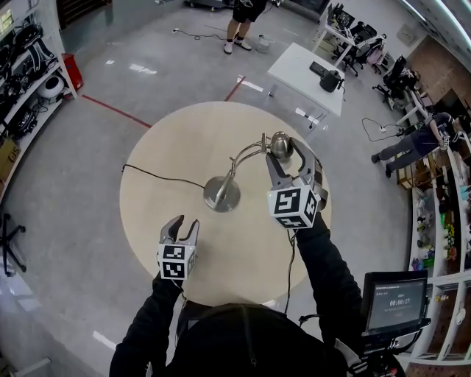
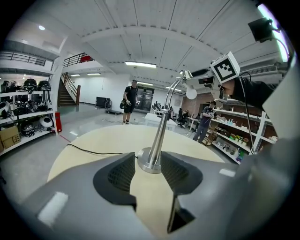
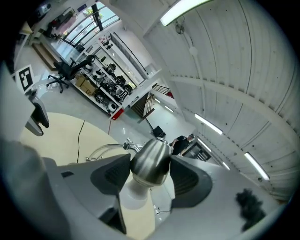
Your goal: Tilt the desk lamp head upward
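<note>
A brushed-metal desk lamp stands on the round pale table (image 1: pixel 158 221), its round base (image 1: pixel 221 194) near the middle. Its curved arm (image 1: pixel 246 154) rises to the lamp head (image 1: pixel 280 144). My right gripper (image 1: pixel 284 152) is shut on that head. In the right gripper view both pads press the head's (image 3: pixel 151 161) metal shell, with the white bulb showing below it. My left gripper (image 1: pixel 182 227) hovers open nearer the front edge, short of the base. In the left gripper view the base (image 2: pixel 151 160) and upright stem (image 2: pixel 161 124) show beyond the left gripper's (image 2: pixel 147 177) empty jaws.
The lamp's black cord (image 1: pixel 162 175) runs left across the table and off its edge. Beyond the table stand a white desk (image 1: pixel 294 70), a standing person (image 1: pixel 241 18) and shelving at the left (image 1: pixel 22 74). A small monitor (image 1: pixel 397 302) sits at lower right.
</note>
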### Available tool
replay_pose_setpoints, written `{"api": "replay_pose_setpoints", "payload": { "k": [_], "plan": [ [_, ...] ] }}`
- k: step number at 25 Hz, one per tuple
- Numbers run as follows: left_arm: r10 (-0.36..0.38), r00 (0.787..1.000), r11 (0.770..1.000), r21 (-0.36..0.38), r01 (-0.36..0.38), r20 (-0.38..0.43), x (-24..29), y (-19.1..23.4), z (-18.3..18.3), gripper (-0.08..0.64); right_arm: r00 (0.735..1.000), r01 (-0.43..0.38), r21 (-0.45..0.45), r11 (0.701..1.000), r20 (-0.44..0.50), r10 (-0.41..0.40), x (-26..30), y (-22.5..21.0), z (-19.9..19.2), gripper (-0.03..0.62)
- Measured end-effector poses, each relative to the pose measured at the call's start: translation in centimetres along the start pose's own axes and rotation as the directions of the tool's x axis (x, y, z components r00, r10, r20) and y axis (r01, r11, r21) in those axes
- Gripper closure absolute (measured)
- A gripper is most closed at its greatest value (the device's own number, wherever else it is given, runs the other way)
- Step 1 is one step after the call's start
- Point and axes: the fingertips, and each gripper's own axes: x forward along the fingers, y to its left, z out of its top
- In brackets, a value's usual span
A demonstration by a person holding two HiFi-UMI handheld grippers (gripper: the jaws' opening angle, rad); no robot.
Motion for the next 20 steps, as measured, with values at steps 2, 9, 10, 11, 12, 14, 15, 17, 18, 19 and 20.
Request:
{"api": "replay_pose_setpoints", "payload": {
  "k": [2,9,10,11,12,14,15,17,18,19,20],
  "plan": [
    [0.003,1.0,1.0,-0.003,-0.003,0.0,-0.1,0.1,0.0,0.383,1.0,-0.007,-0.028,1.0,0.009,0.007,0.1,0.1,0.6,0.314],
    [0.012,1.0,1.0,-0.016,-0.012,-0.001,-0.5,0.3,-0.3,0.383,1.0,-0.009,-0.08,0.997,0.027,0.012,0.0,0.4,1.9,0.314],
    [0.013,1.0,1.0,-0.02,-0.013,-0.002,-0.5,0.3,-0.4,0.383,0.999,-0.01,-0.086,0.996,0.03,0.012,0.0,0.4,2.0,0.314],
    [0.013,1.0,1.0,-0.024,-0.013,-0.002,-0.6,0.3,-0.5,0.383,0.999,-0.01,-0.092,0.996,0.032,0.013,0.0,0.5,2.1,0.314],
    [0.014,1.0,0.999,-0.029,-0.014,-0.002,-0.6,0.4,-0.5,0.383,0.999,-0.009,-0.098,0.995,0.034,0.013,-0.1,0.5,2.2,0.314],
    [0.015,1.0,0.999,-0.034,-0.015,-0.001,-0.7,0.4,-0.5,0.383,0.999,-0.01,-0.111,0.994,0.038,0.014,-0.1,0.6,2.5,0.314],
    [0.015,1.0,0.999,-0.035,-0.015,0.0,-0.7,0.4,-0.5,0.383,0.999,-0.012,-0.119,0.993,0.041,0.017,0.0,0.6,2.7,0.314],
    [0.018,1.0,0.999,-0.035,-0.018,0.0,-0.8,0.5,-0.5,0.383,0.999,-0.018,-0.135,0.991,0.047,0.024,0.0,0.7,3.0,0.314],
    [0.019,1.0,0.999,-0.035,-0.019,-0.001,-0.8,0.5,-0.6,0.383,0.998,-0.022,-0.143,0.989,0.05,0.029,0.1,0.8,3.2,0.314],
    [0.019,1.0,0.999,-0.034,-0.019,-0.004,-0.9,0.5,-0.7,0.383,0.998,-0.026,-0.151,0.988,0.052,0.034,0.1,0.9,3.3,0.314],
    [0.019,1.0,0.999,-0.034,-0.019,-0.006,-0.9,0.5,-0.8,0.383,0.998,-0.029,-0.159,0.987,0.055,0.038,0.1,1.0,3.5,0.314]
  ]
}}
